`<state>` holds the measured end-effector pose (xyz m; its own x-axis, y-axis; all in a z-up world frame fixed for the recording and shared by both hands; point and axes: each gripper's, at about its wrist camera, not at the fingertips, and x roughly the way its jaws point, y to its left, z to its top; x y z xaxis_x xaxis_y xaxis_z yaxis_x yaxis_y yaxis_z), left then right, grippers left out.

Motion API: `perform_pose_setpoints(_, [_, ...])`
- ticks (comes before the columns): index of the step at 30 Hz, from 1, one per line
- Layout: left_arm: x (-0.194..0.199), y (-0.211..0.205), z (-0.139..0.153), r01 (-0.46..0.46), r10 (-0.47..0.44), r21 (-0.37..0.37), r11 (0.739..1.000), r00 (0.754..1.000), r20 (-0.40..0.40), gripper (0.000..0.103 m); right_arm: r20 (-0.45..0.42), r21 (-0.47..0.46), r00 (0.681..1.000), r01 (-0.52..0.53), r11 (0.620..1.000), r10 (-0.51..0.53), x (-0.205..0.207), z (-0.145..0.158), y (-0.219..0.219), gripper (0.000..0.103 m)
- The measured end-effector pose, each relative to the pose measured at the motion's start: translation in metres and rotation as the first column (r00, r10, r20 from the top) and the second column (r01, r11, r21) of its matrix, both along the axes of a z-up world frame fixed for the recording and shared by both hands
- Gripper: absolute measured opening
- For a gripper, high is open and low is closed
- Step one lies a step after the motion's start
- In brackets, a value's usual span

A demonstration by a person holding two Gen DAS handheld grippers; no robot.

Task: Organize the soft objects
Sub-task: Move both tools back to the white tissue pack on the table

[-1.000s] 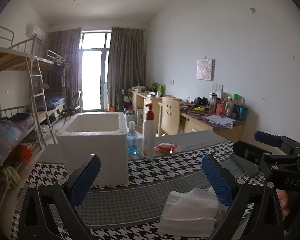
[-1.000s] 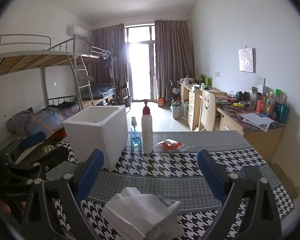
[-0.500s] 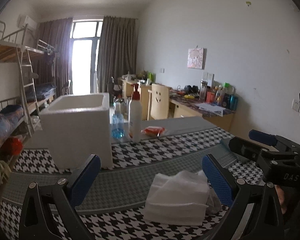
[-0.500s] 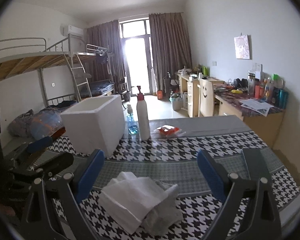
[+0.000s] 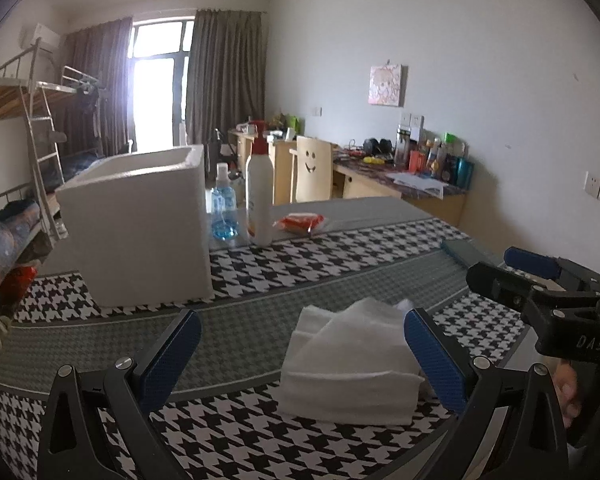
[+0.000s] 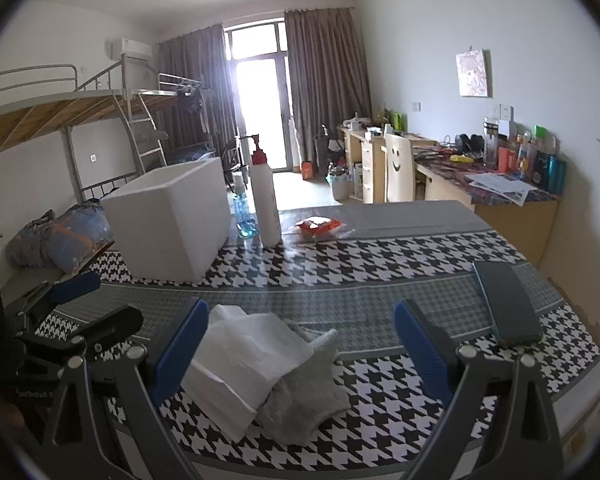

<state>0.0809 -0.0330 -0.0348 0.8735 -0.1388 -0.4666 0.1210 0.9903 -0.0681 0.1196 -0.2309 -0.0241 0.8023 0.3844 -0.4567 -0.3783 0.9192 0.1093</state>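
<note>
A folded white cloth point(image 5: 350, 364) point(image 6: 244, 364) lies on the houndstooth table, partly over a grey cloth point(image 6: 304, 394). My left gripper point(image 5: 300, 354) is open just above the table, and the white cloth sits by its right finger. My right gripper point(image 6: 300, 354) is open too, with both cloths between its fingers toward the left one. Neither gripper touches the cloths. A white foam box point(image 5: 140, 220) point(image 6: 172, 220) stands open-topped at the back left. In the left wrist view the right gripper point(image 5: 540, 280) shows at the right edge, and in the right wrist view the left gripper point(image 6: 76, 320) shows at the left.
Behind the box stand a white pump bottle point(image 5: 259, 196) point(image 6: 265, 200), a small blue bottle point(image 5: 223, 210) and a red snack packet point(image 5: 300, 222) point(image 6: 320, 226). A dark flat case point(image 6: 506, 306) lies at the table's right. Bunk bed left, desks along the right wall.
Both grippers have come down and closer to the table, so the cloths sit higher and larger between the fingers. The cloths have not moved. Both grippers stay open.
</note>
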Motion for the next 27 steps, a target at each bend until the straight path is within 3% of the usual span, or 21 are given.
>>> perform_pose_setpoints(27, [0.032, -0.008, -0.050, 0.023, -0.022, 0.002, 1.000, 0.975, -0.222, 0.099, -0.104, -0.020, 0.994, 0.014, 1.000, -0.016, 0.015, -0.035, -0.007, 0.096])
